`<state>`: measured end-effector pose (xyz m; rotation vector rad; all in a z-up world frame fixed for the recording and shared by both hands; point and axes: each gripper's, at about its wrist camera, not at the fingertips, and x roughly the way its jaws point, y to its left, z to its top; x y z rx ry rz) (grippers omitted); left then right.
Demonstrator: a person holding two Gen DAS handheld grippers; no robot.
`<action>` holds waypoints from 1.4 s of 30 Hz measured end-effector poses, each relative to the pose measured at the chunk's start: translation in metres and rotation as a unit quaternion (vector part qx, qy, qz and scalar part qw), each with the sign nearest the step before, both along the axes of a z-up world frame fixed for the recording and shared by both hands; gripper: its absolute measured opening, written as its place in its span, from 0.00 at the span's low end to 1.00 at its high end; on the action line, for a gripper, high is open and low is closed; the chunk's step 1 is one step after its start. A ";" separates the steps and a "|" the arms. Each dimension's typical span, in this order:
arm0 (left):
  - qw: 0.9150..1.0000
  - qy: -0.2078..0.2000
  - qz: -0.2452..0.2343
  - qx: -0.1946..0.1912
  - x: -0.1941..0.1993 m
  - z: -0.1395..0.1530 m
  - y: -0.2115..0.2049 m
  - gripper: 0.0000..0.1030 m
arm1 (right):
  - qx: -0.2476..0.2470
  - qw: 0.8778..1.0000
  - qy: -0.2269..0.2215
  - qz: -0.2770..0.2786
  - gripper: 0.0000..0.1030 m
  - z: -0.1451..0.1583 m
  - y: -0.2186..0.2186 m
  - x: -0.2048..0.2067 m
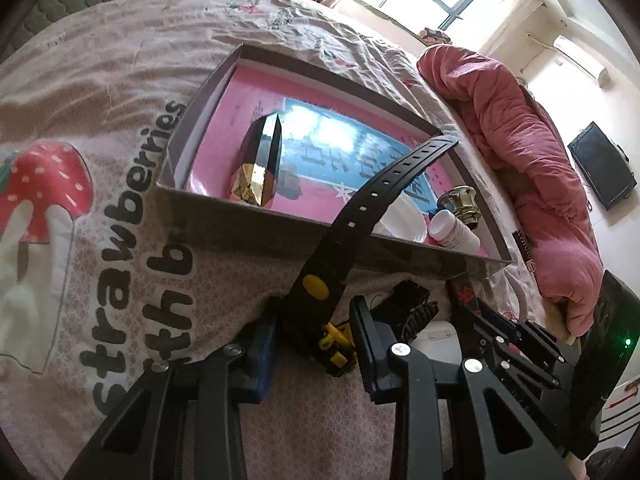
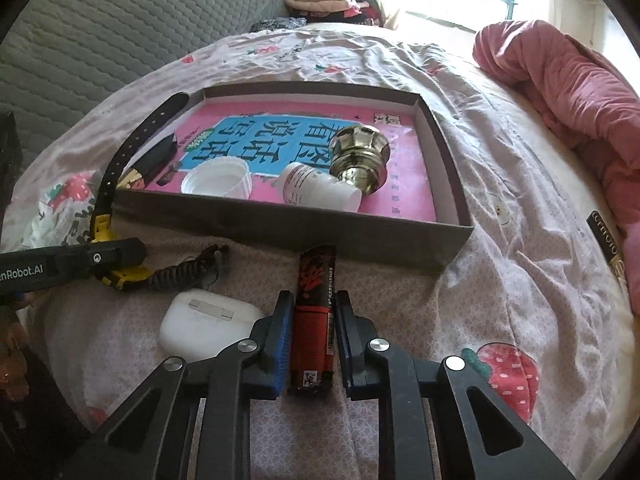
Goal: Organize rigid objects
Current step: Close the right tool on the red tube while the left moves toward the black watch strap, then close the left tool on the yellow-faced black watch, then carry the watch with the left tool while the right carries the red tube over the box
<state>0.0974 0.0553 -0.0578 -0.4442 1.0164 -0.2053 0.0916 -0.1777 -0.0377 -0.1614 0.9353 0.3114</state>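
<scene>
Bed: strawberry-print bed sheet (image 2: 480,168) fills both views and carries everything; a pink quilt (image 2: 580,92) is bunched at the upper right.
Right claw (image 2: 312,320): bottom centre of the right wrist view, jaws drawn in against the red-and-black stick (image 2: 314,320) that lies lengthwise between them; the pads meet its two long sides, so it looks gripped.
Left claw (image 1: 312,332): bottom centre of the left wrist view, jaws about half apart around the yellow-and-black watch (image 1: 316,300); whether the pads press on it I cannot tell.
Beside the claws: a white earbud case (image 2: 208,326) lies just left of the stick, a braided dark cord (image 2: 184,270) beyond it.
Step in hand: likely lifting the stick and the watch into the grey box (image 2: 280,228), whose near wall stands just past the stick's far tip.
Doing it well: raise the stick straight up before going forward, so its tip clears the wall; close fully on the watch body, since its strap (image 1: 384,184) already leans over the box edge and could drag.
Hand pose: both claws point steeply down toward the sheet, side by side, left one nearer the box's left corner.
Box contents: pink book (image 2: 400,196) as floor, black-and-gold faceted case (image 1: 260,168), white lid (image 2: 218,180), white bottle (image 2: 316,188), gold knob (image 2: 360,156).
Free spot: upper middle of the book, judged best for setting down.
</scene>
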 end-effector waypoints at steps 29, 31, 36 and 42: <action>0.994 -0.108 0.025 -0.009 -0.025 0.052 0.012 0.31 | 0.092 0.993 -0.067 0.001 0.19 0.045 -0.029 -0.010; 0.994 -0.109 0.030 -0.010 -0.023 0.052 0.013 0.31 | 0.096 0.993 -0.066 -0.001 0.19 0.045 -0.030 -0.008; 0.993 -0.113 0.041 -0.013 -0.016 0.053 0.015 0.21 | 0.099 0.993 -0.066 -0.001 0.19 0.045 -0.029 -0.007; 0.992 -0.115 0.044 -0.005 -0.007 0.053 0.014 0.17 | 0.102 0.992 -0.069 -0.001 0.19 0.046 -0.030 -0.006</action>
